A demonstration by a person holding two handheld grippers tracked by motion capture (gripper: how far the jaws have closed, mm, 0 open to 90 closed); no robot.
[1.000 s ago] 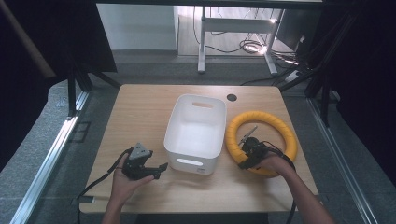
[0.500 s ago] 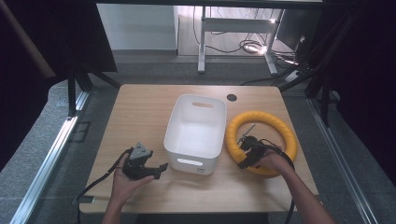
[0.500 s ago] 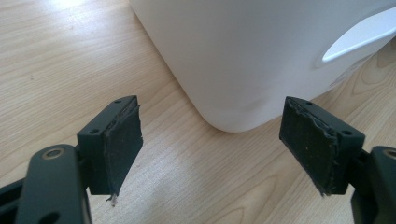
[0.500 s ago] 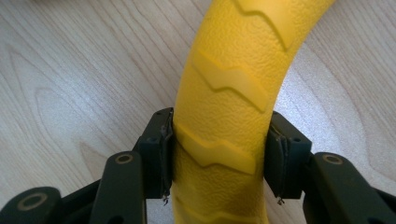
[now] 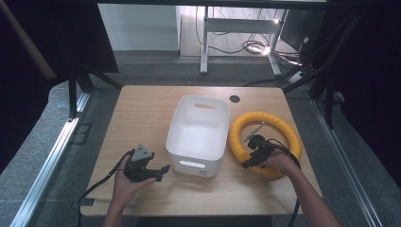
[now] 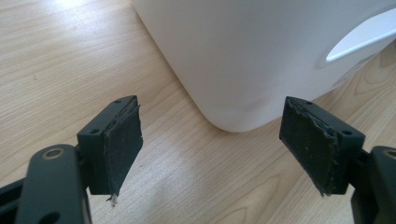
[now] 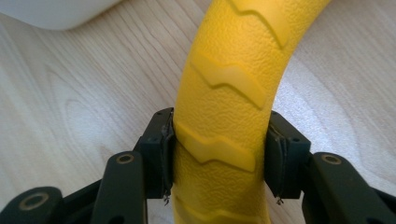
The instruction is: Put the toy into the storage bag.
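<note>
- Your right hand-held gripper (image 7: 217,154) is clamping the near-left arc of the yellow ring (image 5: 265,142), one pad pressing each side of its textured tube.
- The ring is lying flat on the wooden bench (image 5: 142,113), just to the right of the white plastic bin (image 5: 198,135).
- You are holding your left hand-held gripper (image 6: 210,144) with its jaws standing wide apart, nothing between them, pointing at the bin's near-left corner, just above the bench.

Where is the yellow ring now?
In the high view the yellow ring lies on the table's right side, beside the white bin, clamped by the right gripper.
</note>
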